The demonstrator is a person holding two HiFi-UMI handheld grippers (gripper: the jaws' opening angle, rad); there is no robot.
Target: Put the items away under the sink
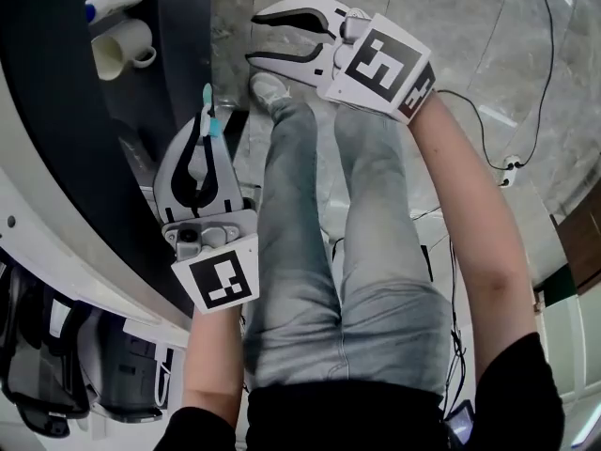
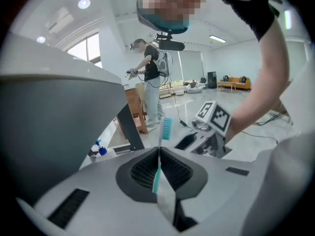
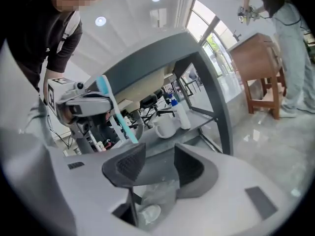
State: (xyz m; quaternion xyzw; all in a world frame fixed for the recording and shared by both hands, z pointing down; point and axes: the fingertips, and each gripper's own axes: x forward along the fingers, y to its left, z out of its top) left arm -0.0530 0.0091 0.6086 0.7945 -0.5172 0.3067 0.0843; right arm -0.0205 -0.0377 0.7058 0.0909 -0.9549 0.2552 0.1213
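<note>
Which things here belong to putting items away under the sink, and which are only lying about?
Job: teal plastic toothbrush in the shut left gripper; white ceramic mug and white blue-capped bottle on the dark shelf.
Lying about: black floor cable, white power strip, brown wooden table.

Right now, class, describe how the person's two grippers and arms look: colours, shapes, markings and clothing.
The left gripper and right gripper are white with black inner edges, curved jaws that taper to tips, and dark ribbed pads. Each carries a white cube printed with black square markers. The person wears a black short-sleeved top and pale jeans; the forearms are bare.
</note>
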